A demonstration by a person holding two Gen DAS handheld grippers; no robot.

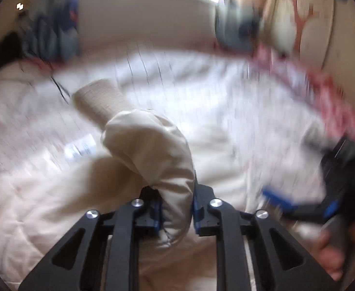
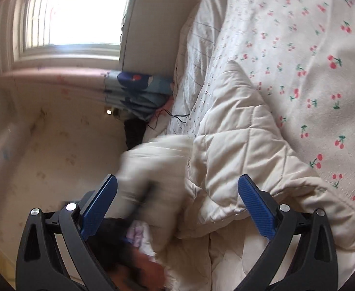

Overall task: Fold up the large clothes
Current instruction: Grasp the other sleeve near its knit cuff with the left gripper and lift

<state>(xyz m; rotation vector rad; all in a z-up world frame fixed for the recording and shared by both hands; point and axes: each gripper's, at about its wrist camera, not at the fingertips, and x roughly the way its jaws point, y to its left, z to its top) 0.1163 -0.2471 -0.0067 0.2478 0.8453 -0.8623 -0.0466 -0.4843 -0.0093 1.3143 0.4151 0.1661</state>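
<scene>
A cream quilted jacket (image 2: 238, 145) lies spread on the bed. My left gripper (image 1: 177, 194) is shut on one of its sleeves (image 1: 148, 145): the puffy fabric bulges up between the blue pads, and the ribbed cuff (image 1: 99, 99) points away over the bed. The left wrist view is smeared by motion. My right gripper (image 2: 177, 186) is open wide above the jacket's edge, with nothing between its pads. One of its blue fingers (image 1: 277, 200) shows blurred at the right of the left wrist view, beside a person's hand (image 1: 328, 254).
The bed has a white sheet with a cherry print (image 2: 311, 48). A pile of blue-grey clothes (image 2: 141, 92) sits by the padded headboard (image 2: 153, 24), under a bright window (image 2: 75, 12). A red-patterned cloth (image 1: 323, 92) lies at the bed's right side.
</scene>
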